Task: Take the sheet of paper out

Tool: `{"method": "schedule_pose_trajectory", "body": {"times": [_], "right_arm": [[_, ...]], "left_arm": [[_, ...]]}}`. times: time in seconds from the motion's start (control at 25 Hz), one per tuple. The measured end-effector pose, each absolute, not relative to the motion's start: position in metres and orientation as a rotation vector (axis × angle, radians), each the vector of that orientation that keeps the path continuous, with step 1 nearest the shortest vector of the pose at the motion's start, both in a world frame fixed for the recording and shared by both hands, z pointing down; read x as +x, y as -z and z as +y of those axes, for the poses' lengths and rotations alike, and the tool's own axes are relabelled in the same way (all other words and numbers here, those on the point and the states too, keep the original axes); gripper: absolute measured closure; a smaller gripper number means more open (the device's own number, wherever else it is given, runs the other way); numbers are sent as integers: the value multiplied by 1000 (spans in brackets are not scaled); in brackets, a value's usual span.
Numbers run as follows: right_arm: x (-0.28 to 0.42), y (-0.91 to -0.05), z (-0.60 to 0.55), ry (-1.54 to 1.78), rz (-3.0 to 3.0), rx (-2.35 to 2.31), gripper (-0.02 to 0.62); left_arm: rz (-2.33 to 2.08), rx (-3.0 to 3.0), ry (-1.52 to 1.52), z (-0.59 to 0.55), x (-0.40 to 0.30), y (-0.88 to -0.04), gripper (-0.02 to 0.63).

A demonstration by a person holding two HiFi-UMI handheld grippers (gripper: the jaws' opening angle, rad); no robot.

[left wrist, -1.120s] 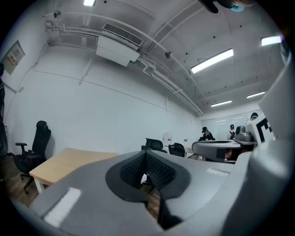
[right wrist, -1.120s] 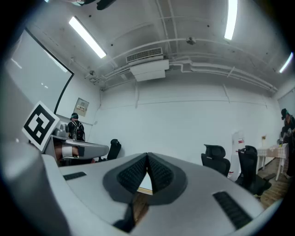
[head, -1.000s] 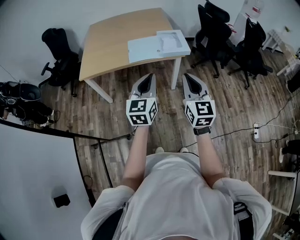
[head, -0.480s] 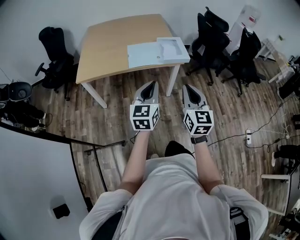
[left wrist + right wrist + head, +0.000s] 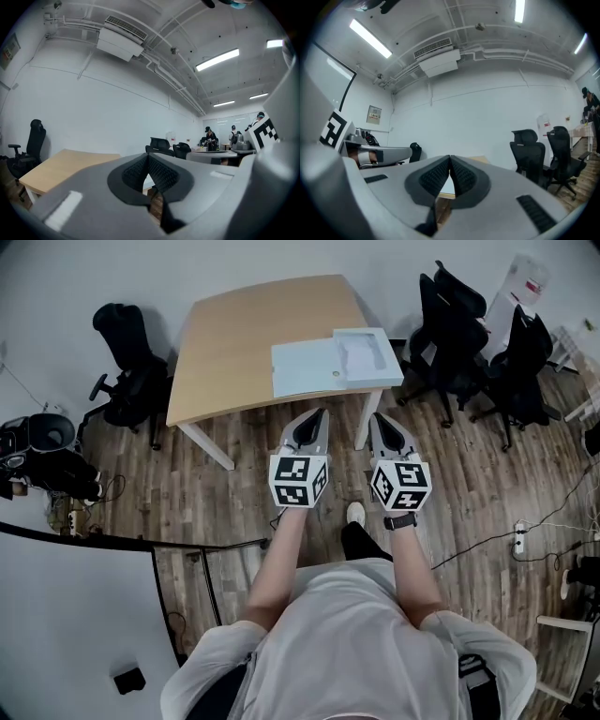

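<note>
Approach stage: left gripper and right gripper closed, empty, short of the table; next, probably opening over the white box.

From my head view, the pale, flat, open box on the light wooden table is too small to tell whether a sheet of paper lies inside. In both gripper views my own grey jaws hide the table's near part. The framed wall notice, far left, is unreadable.
</note>
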State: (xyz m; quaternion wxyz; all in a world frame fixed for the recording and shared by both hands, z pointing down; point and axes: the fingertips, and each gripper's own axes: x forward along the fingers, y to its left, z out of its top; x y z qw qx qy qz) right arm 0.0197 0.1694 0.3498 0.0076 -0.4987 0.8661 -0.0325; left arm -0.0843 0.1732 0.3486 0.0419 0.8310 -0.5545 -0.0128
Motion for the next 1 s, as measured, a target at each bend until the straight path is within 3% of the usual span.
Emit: {"method": "schedule_pose_trajectory", "body": {"times": [0.44,1.0], "right_arm": [[24,-313,-23,30,2720,-1441,583],[55,-365,-133,196,2760,-1367,583]], "left_arm": [[-1743,2556,111,0,-74,-317,595],[-1744,2443,-31,-113,-45,-381,595]]}}
